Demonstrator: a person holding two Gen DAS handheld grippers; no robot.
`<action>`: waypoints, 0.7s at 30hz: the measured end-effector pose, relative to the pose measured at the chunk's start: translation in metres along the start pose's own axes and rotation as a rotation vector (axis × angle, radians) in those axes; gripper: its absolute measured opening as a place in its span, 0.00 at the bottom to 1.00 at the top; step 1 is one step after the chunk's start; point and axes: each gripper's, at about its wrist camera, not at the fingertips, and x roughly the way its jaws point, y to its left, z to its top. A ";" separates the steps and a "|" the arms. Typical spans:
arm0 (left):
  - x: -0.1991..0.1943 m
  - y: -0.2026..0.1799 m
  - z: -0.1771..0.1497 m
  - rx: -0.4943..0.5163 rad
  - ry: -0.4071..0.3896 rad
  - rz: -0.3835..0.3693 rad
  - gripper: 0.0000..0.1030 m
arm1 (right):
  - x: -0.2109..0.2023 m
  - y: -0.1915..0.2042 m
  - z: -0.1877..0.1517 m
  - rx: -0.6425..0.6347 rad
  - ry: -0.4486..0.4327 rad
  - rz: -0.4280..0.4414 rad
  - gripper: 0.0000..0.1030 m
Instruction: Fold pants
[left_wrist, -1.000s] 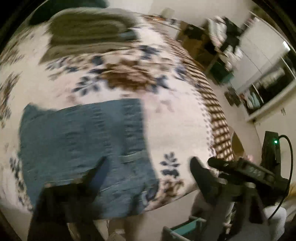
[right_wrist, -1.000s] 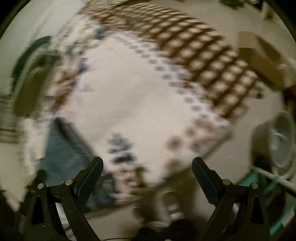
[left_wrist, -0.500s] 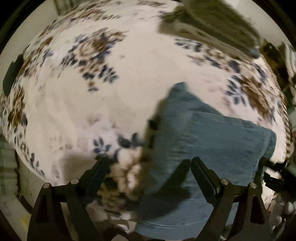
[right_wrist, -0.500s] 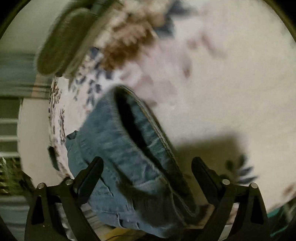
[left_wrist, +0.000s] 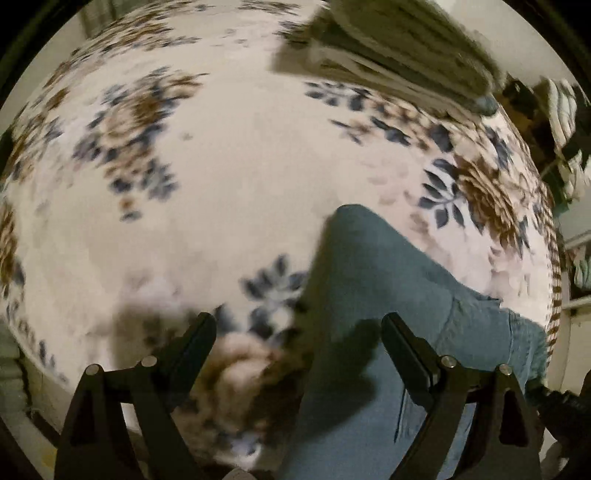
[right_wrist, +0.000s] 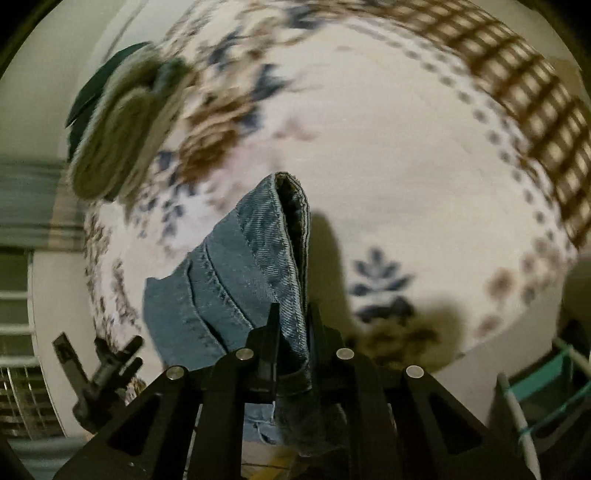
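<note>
Pinching fingers: the right gripper (right_wrist: 291, 332) has its two fingers closing on a raised fold of the blue denim pants (right_wrist: 258, 258), and the cloth stands squeezed between them.
Right-side cloth: the fold rises ahead of the fingers to a peak with a hemmed, open edge; more denim hangs to the left of the left finger and below the fingers.
Left gripper (left_wrist: 297, 343): fingers spread wide, pointing steeply down, with nothing pressed between them.
Pants by the left fingers: the denim (left_wrist: 373, 332) lies from the gap between the fingers across to the right one, passing under that finger and running on beyond it; its left edge falls between the fingers.
Left finger ground: only the bedspread (left_wrist: 221, 177) under it, white with blue and brown flowers.
Farther off: an olive-green folded item (left_wrist: 399, 48) lies well ahead of the left gripper's fingers, blurred.
Other tool: the left gripper shows low left of the right fingers (right_wrist: 99, 373).
</note>
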 end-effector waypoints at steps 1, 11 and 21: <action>0.008 -0.006 0.006 0.007 0.003 0.004 0.89 | 0.000 -0.008 0.002 0.002 -0.013 -0.025 0.10; 0.055 -0.006 0.037 -0.013 0.092 -0.025 1.00 | 0.027 -0.040 0.027 -0.018 0.130 -0.032 0.17; -0.005 -0.001 -0.002 -0.012 0.028 -0.033 0.99 | -0.007 -0.072 -0.011 0.156 0.141 0.092 0.61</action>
